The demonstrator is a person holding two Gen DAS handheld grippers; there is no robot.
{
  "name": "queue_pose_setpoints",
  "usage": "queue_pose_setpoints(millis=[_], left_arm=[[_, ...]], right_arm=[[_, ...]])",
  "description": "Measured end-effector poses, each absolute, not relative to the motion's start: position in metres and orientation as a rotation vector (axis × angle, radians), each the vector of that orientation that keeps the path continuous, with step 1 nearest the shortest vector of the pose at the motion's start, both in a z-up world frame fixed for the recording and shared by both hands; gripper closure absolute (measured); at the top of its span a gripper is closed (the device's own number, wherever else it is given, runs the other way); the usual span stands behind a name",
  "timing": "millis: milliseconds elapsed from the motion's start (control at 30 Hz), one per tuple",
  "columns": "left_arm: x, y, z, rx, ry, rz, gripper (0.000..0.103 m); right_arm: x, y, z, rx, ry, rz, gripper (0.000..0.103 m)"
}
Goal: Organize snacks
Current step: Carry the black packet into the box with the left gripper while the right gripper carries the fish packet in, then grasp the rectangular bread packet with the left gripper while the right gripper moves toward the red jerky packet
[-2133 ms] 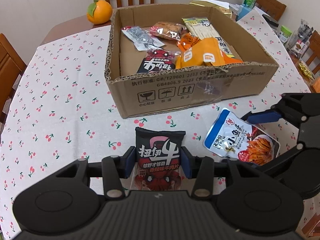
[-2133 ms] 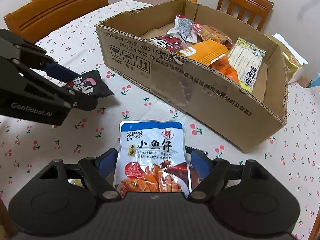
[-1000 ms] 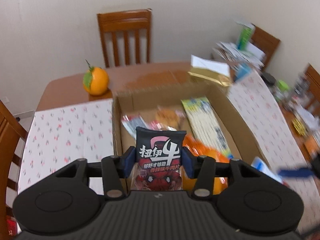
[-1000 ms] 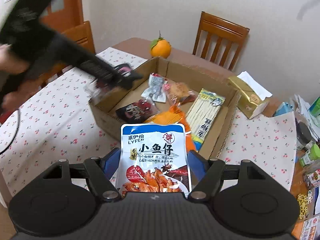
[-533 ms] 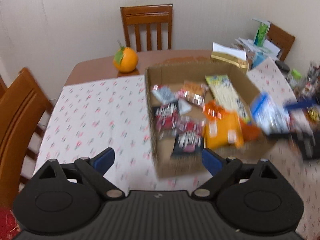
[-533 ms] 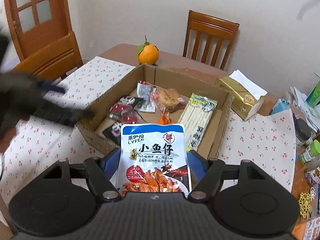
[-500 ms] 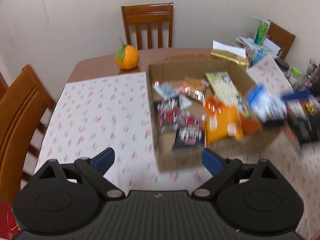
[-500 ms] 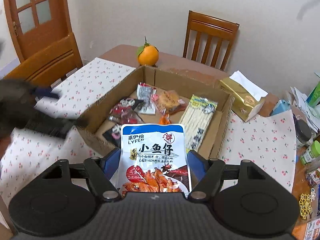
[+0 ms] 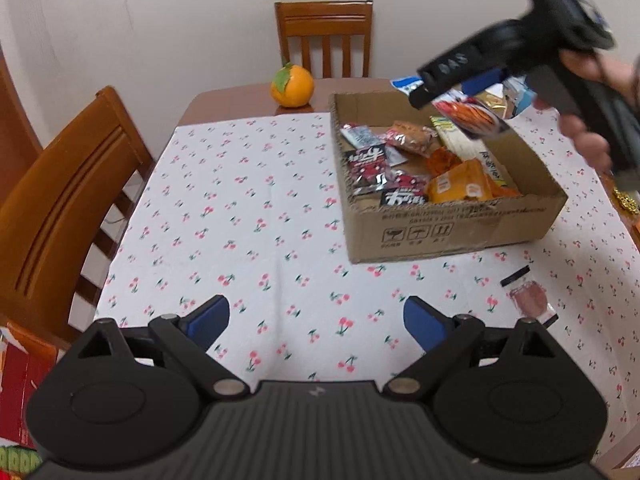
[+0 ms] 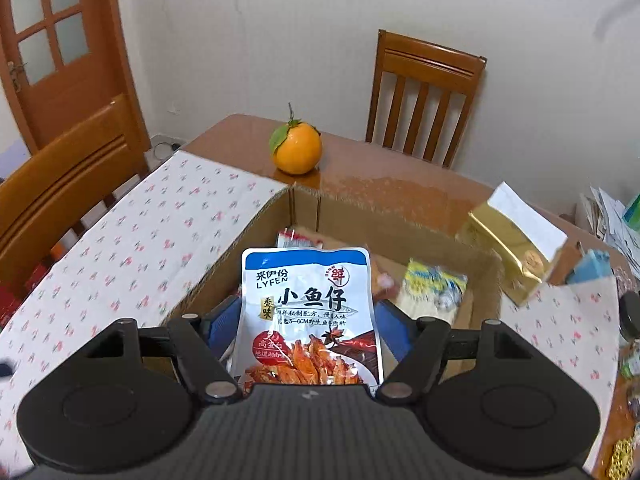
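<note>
My left gripper (image 9: 316, 316) is open with nothing between its blue pads, over the cherry-print tablecloth (image 9: 240, 208), near and left of the cardboard box (image 9: 460, 232). In the box lie several snack packets, among them a black beef packet (image 9: 366, 164) and an orange one (image 9: 460, 186). My right gripper (image 10: 306, 316) is shut on a blue-and-white fish snack pouch (image 10: 306, 312). It holds the pouch over the box (image 10: 240, 264). The left wrist view shows that right gripper (image 9: 452, 96) with the pouch (image 9: 472, 114) above the box's far side, a hand (image 9: 588, 136) on its handle.
An orange (image 9: 292, 88) sits on the bare wood beyond the cloth. Wooden chairs stand at the far side (image 9: 324, 36) and the left (image 9: 60, 208). A small packet (image 9: 526, 296) lies on the cloth near the box's front. A gold tissue box (image 10: 516, 264) and clutter are right of the box.
My left gripper opened and let go of the black beef packet, which now lies in the box, then drew back to the left. My right gripper carried the fish pouch over the box.
</note>
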State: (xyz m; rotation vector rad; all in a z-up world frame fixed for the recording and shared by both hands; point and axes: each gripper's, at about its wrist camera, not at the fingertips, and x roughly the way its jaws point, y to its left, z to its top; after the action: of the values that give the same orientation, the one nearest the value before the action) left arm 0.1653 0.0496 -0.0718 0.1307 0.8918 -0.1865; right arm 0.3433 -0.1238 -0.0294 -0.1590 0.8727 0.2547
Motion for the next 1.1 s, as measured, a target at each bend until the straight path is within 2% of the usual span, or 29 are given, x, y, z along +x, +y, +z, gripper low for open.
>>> queue_pose_setpoints(millis=[100, 167, 233, 333, 600, 867, 1100], left_arm=[[0.162, 0.056, -0.075, 0.134, 0.906, -0.168, 0.009], [0.16, 0.06, -0.076, 0.138, 0.909, -0.162, 0.009], [0.159, 0.062, -0.075, 0.143, 0.907, -0.159, 0.009], [0.16, 0.063, -0.074, 0.152, 0.902, -0.166, 0.009], [0.157, 0.054, -0.068, 0.203, 0.882, -0.21, 0.009], [0.144, 0.046, -0.068, 0.224, 0.879, -0.312, 0.009], [0.131, 0.024, -0.088, 0.3, 0.925, -0.477, 0.009]], right_arm=[[0.363, -0.117, -0.04, -0.164, 0.89, 0.233, 0.023], [0.362, -0.117, -0.044, -0.171, 0.891, 0.223, 0.013], [0.356, -0.12, -0.043, -0.16, 0.887, 0.223, 0.011], [0.337, -0.128, -0.039, -0.126, 0.879, 0.221, 0.003], [0.269, -0.147, -0.041, -0.105, 0.887, 0.192, 0.0], [0.201, -0.168, -0.084, -0.042, 0.992, 0.085, 0.0], [0.143, -0.176, -0.114, -0.003, 1.063, -0.017, 0.0]])
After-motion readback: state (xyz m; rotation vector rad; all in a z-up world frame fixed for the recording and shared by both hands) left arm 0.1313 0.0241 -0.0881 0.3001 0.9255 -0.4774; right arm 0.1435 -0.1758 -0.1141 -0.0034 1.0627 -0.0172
